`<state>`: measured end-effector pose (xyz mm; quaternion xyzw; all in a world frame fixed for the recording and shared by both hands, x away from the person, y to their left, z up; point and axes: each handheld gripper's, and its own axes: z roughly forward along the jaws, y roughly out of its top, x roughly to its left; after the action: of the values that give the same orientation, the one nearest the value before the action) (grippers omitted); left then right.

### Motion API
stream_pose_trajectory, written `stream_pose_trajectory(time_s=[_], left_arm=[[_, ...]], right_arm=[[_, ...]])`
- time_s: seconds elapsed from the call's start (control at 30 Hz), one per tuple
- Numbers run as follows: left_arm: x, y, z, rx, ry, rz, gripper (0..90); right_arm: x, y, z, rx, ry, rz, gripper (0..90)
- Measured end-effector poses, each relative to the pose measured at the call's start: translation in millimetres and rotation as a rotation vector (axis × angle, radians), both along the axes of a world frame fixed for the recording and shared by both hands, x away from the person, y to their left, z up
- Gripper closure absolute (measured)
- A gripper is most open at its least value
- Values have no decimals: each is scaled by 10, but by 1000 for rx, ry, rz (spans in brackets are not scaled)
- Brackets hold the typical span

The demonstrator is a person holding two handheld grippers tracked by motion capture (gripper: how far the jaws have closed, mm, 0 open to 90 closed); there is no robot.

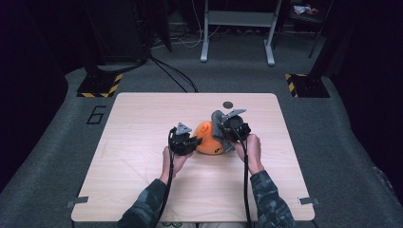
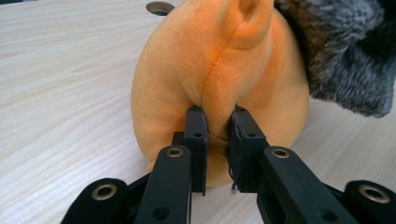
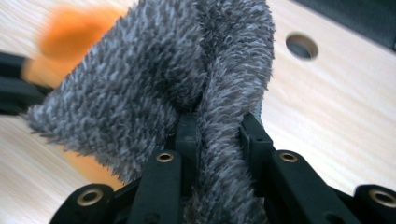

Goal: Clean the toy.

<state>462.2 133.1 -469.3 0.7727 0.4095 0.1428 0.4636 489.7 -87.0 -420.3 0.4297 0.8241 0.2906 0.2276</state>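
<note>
An orange plush toy [image 1: 208, 137] with a grey furry part [image 1: 217, 121] lies at the middle of the wooden table [image 1: 142, 123]. My left gripper [image 1: 185, 141] is at the toy's left side. In the left gripper view its jaws pinch a fold of the orange plush [image 2: 210, 79], and the left gripper [image 2: 217, 140] is shut on it. My right gripper [image 1: 233, 127] is at the toy's right. In the right gripper view the right gripper [image 3: 217, 135] is shut on the grey fur [image 3: 154, 70], which hides most of the orange body [image 3: 70, 32].
A round hole [image 1: 228, 104] is in the table behind the toy, also seen as the hole [image 3: 302, 45]. Bare table surface lies to the left, right and front. Stand bases with yellow-black tape [image 1: 100, 85] and a metal frame [image 1: 237, 28] are on the floor beyond.
</note>
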Motion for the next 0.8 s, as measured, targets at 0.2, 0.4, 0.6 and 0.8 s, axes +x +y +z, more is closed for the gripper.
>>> stream_pose_trajectory(time_s=[0.2, 0.4, 0.6, 0.8], left_arm=[[-5, -5, -15, -4, -4, 3, 787], [-9, 4, -30, -9, -11, 7, 783], [-20, 6, -26, -4, -13, 9, 783], [-27, 1, -20, -5, -19, 9, 783]], right_arm=[[75, -153, -237, -20, 80, -41, 731], [183, -233, -540, -55, 201, -84, 730], [224, -287, -657, -21, 239, -85, 730], [112, -358, -356, -10, 157, -101, 732]])
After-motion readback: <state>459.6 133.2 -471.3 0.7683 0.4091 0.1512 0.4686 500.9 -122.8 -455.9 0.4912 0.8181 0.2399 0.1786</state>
